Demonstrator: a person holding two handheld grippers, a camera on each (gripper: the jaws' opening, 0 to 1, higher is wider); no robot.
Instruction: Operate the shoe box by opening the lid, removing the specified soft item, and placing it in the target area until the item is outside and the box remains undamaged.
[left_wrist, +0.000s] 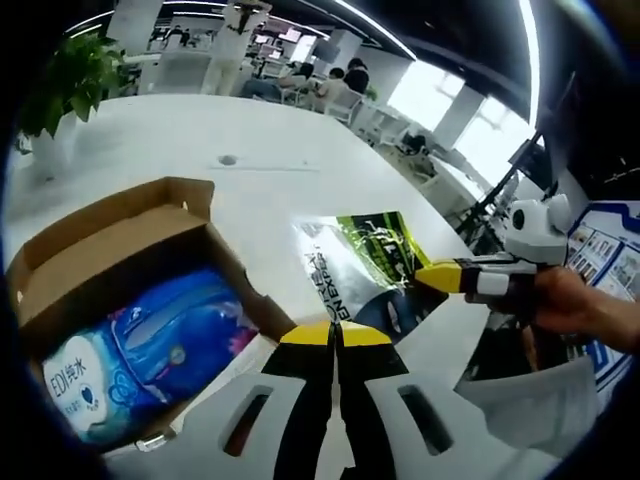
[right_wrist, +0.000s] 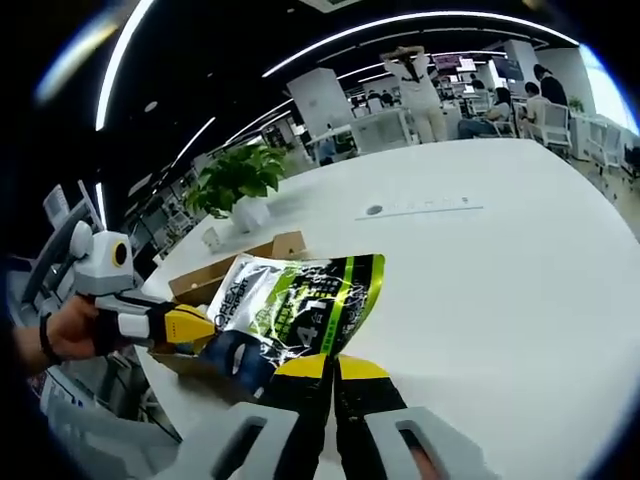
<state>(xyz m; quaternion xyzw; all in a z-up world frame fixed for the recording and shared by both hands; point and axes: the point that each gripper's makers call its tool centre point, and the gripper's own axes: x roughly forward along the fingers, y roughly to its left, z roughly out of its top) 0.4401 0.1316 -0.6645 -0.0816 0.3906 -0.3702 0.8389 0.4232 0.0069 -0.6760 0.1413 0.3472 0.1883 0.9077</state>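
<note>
In the left gripper view the left gripper (left_wrist: 336, 334) rises from 6 o'clock with its yellow-tipped jaws pressed together, clenched on the near edge of the pouch (left_wrist: 372, 268), a glossy green, black and silver bag held flat above the white table (left_wrist: 250, 130). At 3 o'clock the right gripper (left_wrist: 440, 277) comes in, held by a hand (left_wrist: 570, 300), its yellow tip touching the pouch's far edge. At 8 o'clock lies the open cardboard box (left_wrist: 70, 250) with its flaps folded out; inside it sits a blue wipes pack (left_wrist: 150, 350). A potted plant (left_wrist: 70, 80) stands at 10 o'clock, and people sit at desks far off at 12 o'clock. In the right gripper view the right gripper (right_wrist: 334, 368) rises from 6 o'clock, jaws closed tight on the lower edge of the pouch (right_wrist: 300, 300), which hangs in the air at the centre, outside the box (right_wrist: 240, 262); the box shows just behind it toward 9 o'clock. The left gripper (right_wrist: 190, 327) enters from 9 o'clock in a hand (right_wrist: 70, 330), its yellow tip at the pouch's left edge. The plant (right_wrist: 238, 175) stands at 10 o'clock on the table (right_wrist: 480, 250)
</note>
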